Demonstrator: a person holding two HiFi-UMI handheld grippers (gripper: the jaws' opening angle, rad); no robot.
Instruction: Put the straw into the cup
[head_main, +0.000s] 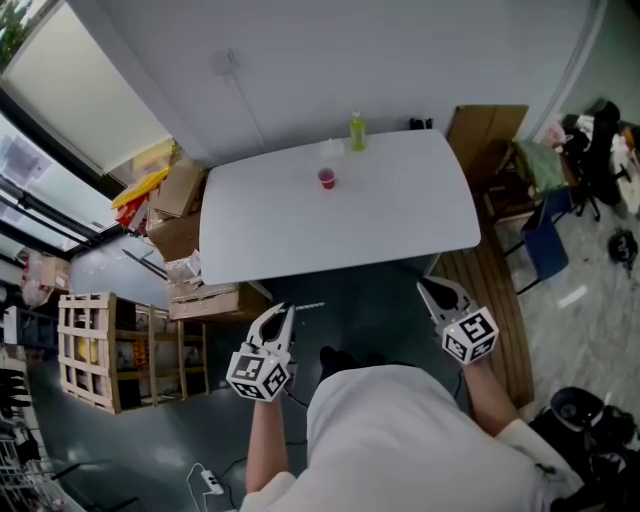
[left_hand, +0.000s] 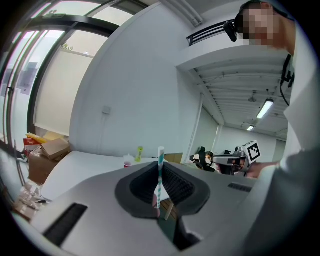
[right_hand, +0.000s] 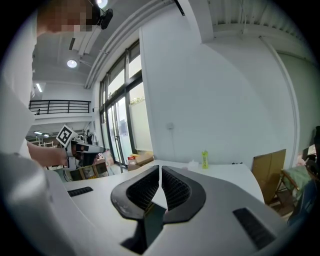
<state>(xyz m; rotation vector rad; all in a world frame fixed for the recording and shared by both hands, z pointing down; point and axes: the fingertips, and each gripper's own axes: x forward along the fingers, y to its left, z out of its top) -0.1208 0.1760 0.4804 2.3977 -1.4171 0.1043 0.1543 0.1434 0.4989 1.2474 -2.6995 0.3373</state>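
Note:
A small red cup stands on the far half of the white table, with a green bottle behind it. My left gripper is held low in front of the table's near edge, shut on a teal-and-white striped straw that sticks up between the jaws. In the left gripper view the cup and the bottle show far ahead. My right gripper hangs off the table's near right corner. Its jaws are shut with nothing between them.
Cardboard boxes and a wooden pallet crate crowd the floor left of the table. A brown board, chairs and bags sit at the right. The person's body fills the lower middle of the head view.

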